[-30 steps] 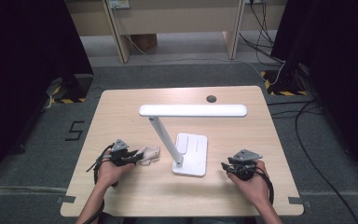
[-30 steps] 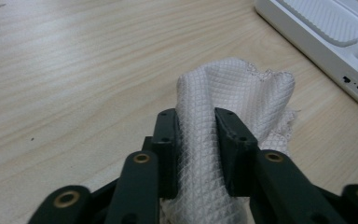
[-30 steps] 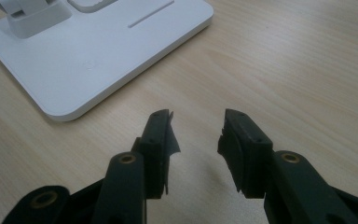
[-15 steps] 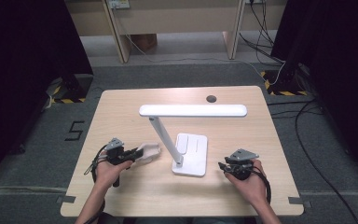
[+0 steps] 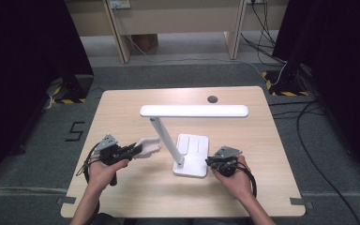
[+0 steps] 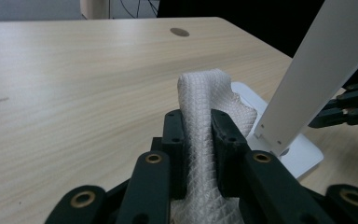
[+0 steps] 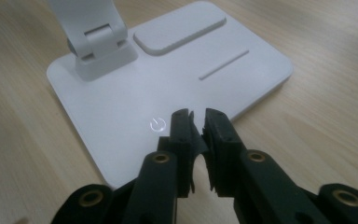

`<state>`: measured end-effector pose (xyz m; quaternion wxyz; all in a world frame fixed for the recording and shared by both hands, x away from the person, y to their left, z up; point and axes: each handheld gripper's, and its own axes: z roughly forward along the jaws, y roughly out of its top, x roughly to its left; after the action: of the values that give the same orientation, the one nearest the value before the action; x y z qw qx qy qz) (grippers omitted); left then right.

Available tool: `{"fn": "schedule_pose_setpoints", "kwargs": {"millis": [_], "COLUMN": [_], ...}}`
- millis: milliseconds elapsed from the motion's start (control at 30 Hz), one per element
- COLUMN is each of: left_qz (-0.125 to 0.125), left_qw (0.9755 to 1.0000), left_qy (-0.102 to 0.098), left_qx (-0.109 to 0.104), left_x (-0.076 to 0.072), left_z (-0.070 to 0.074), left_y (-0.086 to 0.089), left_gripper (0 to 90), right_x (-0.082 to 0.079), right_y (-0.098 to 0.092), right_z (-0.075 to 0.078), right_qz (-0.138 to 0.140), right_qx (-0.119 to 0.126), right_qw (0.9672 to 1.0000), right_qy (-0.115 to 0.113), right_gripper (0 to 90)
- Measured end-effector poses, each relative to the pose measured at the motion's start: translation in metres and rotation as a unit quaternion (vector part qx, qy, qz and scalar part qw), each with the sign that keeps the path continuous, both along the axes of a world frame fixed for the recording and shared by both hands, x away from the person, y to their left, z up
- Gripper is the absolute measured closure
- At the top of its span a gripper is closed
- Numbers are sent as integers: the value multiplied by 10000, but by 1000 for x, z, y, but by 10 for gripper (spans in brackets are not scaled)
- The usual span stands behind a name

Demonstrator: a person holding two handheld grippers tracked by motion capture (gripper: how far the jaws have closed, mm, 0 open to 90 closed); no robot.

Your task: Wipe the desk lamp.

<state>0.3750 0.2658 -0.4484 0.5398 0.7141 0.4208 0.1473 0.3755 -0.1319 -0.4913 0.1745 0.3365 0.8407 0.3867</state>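
While we are holding the white cloth (image 6: 200,126) pinched tight in the jaws of the left gripper (image 5: 130,150), lifted just left of the lamp (image 5: 193,111) arm, the right gripper (image 7: 196,122) is hovering over the near edge of the lamp base (image 5: 198,150), its jaws having just been closing to a narrow gap with nothing between them. We are judging that steadying the base first, then wiping gently along the arm, keeps the lamp from tipping on the bench (image 5: 122,108).
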Motion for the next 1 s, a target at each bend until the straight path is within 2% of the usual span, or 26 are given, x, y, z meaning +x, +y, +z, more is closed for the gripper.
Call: {"fn": "schedule_pose_setpoints", "kwargs": {"millis": [100, 633, 1000], "left_qz": [23, -14, -23], "left_qw": [9999, 9981, 9968], "left_qy": [-151, -586, -766], "left_qx": [-32, -170, -212], "left_x": [-2, -14, -17], "left_z": [9, 45, 59], "left_y": [1, 4, 9], "left_gripper": [770, 770, 770], "right_x": [3, 7, 9], "right_y": [7, 25, 27], "right_z": [-2, -11, -12], "right_qz": [35, 211, 234], "right_qx": [70, 33, 21], "right_qw": [10000, 9998, 9997], "right_qy": [30, 62, 93], "right_gripper": [898, 900, 900]}}
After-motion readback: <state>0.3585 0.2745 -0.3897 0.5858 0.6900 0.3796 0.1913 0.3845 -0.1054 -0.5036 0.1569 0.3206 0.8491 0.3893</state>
